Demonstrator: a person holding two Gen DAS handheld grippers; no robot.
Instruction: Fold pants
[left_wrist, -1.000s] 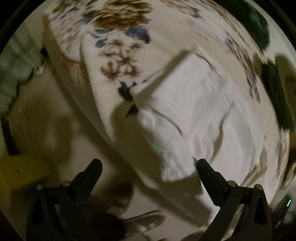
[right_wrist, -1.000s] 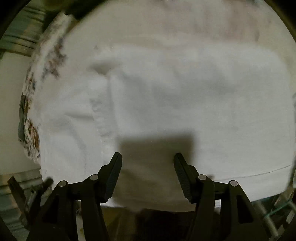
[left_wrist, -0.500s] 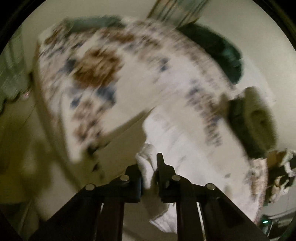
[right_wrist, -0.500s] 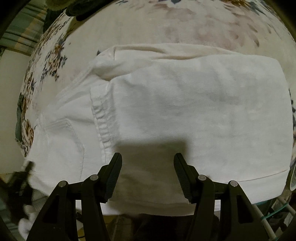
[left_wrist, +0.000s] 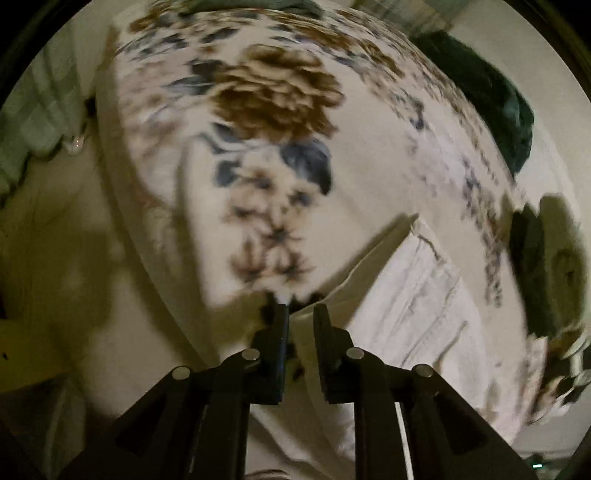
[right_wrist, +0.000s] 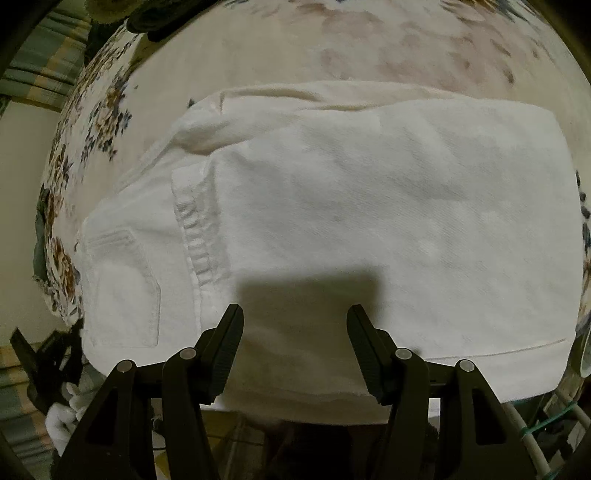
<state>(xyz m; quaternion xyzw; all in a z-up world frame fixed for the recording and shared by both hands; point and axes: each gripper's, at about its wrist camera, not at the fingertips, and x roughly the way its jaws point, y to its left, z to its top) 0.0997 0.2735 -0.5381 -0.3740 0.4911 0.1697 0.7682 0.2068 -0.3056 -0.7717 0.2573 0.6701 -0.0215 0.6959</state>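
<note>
White pants (right_wrist: 369, 206) lie folded on a floral bedspread (right_wrist: 258, 48), with a back pocket (right_wrist: 122, 291) at the left. My right gripper (right_wrist: 295, 314) is open and empty, hovering over the near edge of the pants. In the left wrist view the pants (left_wrist: 406, 306) lie at the lower right. My left gripper (left_wrist: 301, 314) is nearly closed, with a corner of the white fabric between its fingers at the bed's edge.
The floral bedspread (left_wrist: 258, 147) covers the bed. Dark green cloth (left_wrist: 491, 92) lies at the far right of the bed. A green plaid fabric (left_wrist: 33, 110) hangs at the left. The bed edge drops off toward the floor at the lower left.
My left gripper went from open above the pants to closed on a corner of them, and the view has swung. The right gripper has stayed open over the pants.
</note>
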